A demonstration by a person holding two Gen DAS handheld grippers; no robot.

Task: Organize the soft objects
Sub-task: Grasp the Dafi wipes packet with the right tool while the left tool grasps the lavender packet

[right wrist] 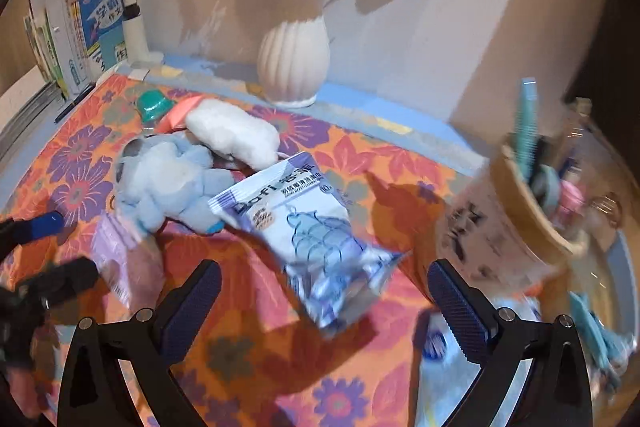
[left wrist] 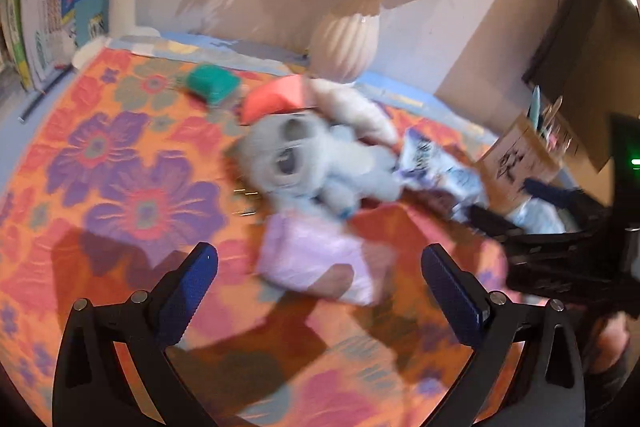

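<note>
Both pairs of jaws wide apart and empty, lilac packet (left wrist: 316, 267) just ahead of left gripper (left wrist: 320, 291), blue-white pouch (right wrist: 312, 239) lengthwise ahead of right gripper (right wrist: 324, 307), each nearest its own.

Black hand-held gripper (left wrist: 319, 291) frame, blue ribbed pads (left wrist: 188, 295), silver screws

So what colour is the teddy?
Pale blue plush toy, clearest in the right wrist view.

wipes pack (right wrist: 316, 235): "Dafi" | blue book cover (right wrist: 102, 27): "学霸 作文" | rest unreadable
</note>
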